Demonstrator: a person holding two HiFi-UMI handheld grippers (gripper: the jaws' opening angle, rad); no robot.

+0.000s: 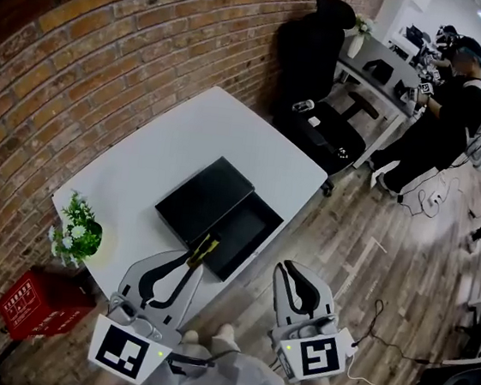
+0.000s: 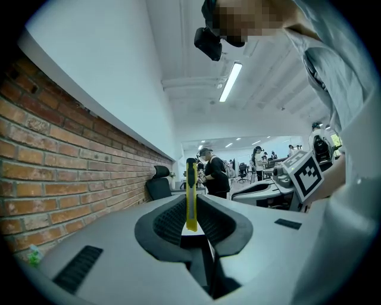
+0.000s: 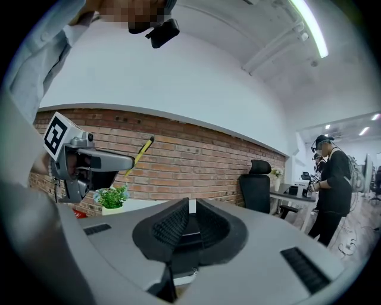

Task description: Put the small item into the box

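- One slim yellow cutter [image 1: 203, 250] is sitting clamped in the left gripper [image 1: 197, 258], whose jaws are pressing together on its lower end while most of its length is sticking out past the tips.
- Seen in the left gripper view, the cutter [image 2: 191, 196] is standing straight along the jaw line, with a dark strip running down its yellow body and a black tip.
- It is probably handling as a light, stiff plastic-and-metal tool. Its smooth sides are likely making it slippery, so gripping across the flat faces near the middle would be steadying it better than this end hold.
- The head view is showing it held in the air over the near edge of the table [image 1: 187, 134], just at the near corner of the box [image 1: 247, 229]. How high it is I cannot tell.
- The box is lying open near the table's right edge, black and shallow, with its lid [image 1: 203, 199] touching its far side.
- The right gripper [image 1: 287, 272] is hovering off the table's near edge, jaws brought together and gripping nothing.
- Judging by this, the cutter is not yet in the box.
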